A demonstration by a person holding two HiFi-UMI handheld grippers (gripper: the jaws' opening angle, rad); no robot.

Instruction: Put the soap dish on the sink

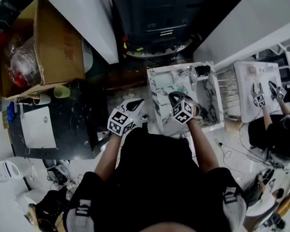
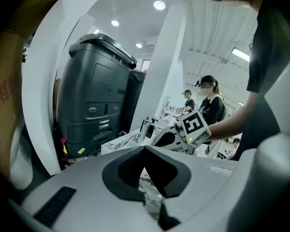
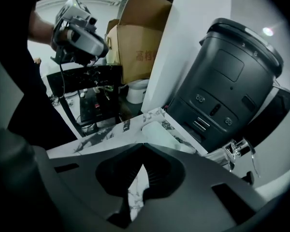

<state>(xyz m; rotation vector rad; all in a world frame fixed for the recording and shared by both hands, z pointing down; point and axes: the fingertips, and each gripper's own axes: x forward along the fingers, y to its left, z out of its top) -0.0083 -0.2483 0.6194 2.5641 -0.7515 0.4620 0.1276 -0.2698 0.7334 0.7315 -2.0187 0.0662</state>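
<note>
Cardboard box (image 1: 58, 37) left, dark bin (image 1: 159, 13) behind sink (image 1: 157, 88)

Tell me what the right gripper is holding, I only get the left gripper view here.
Observer: Nothing. The right gripper has its jaws together and empty in its own view.
Operator: Where is it?
Observer: Above the marble sink, by the head view.
Operator: And mine?
Observer: The left gripper is off the sink's left edge, between it and a black counter.
</note>
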